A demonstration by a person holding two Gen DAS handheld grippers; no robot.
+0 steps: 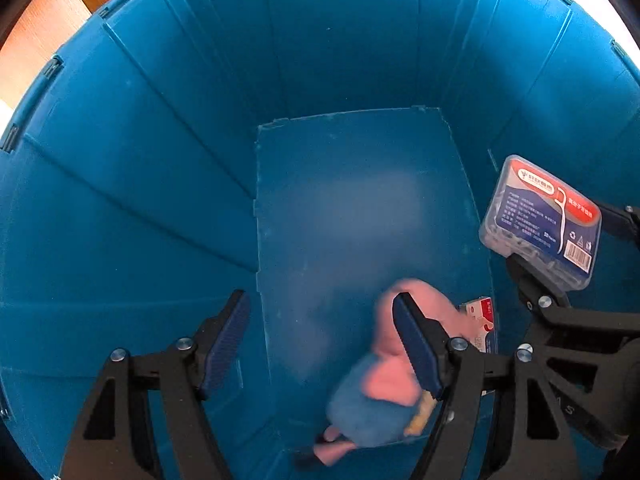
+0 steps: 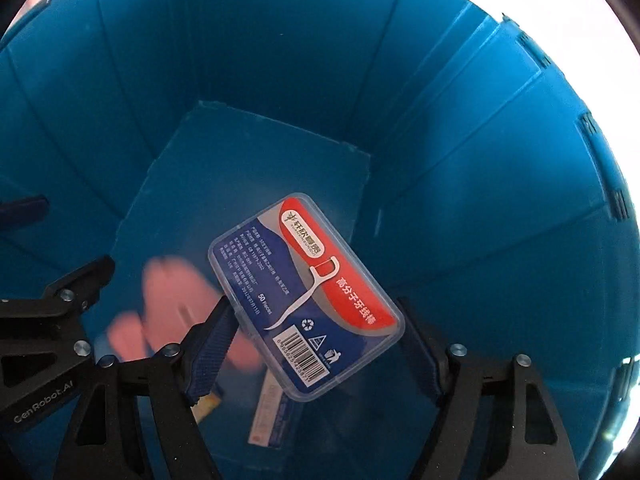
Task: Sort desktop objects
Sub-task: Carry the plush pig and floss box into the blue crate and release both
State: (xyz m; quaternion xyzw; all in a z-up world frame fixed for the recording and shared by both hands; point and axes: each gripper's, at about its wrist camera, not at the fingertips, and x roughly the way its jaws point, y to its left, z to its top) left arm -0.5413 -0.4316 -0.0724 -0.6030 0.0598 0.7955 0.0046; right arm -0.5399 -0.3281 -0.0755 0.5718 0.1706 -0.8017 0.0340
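The left tongs [image 1: 322, 344] point down into a deep blue bin [image 1: 168, 184], jaws spread wide with nothing between the pads. Just beyond its right finger, a pink and blue object [image 1: 384, 384] appears smeared by motion blur; it looks like soft cloth, though the blur makes that hard to be sure of, and whether it rests on the bin floor cannot be told. Tucked beside it, against the right wall, is a small red and white carton [image 1: 482, 320], partly hidden behind the tong arm.

The right tongs [image 2: 316, 344] also point into the bin, jaws wide apart. Between them sits a clear plastic floss-pick box [image 2: 306, 294] with a red and blue label, a barcode and a drawing of a floss pick. Its lower left edge lies against the left pad; the right pad seems to meet the box's lower right corner, so the tongs appear to hold the box across its width, above the bin floor. In the left wrist view the same box shows at the right, tilted, with the black fingers at its edges.

Farther down, the bin floor [image 2: 256, 168] is bare blue plastic, and ribbed walls rise on all sides. Beyond the rim, a strip of wooden surface [image 1: 36, 40] shows at the upper left.
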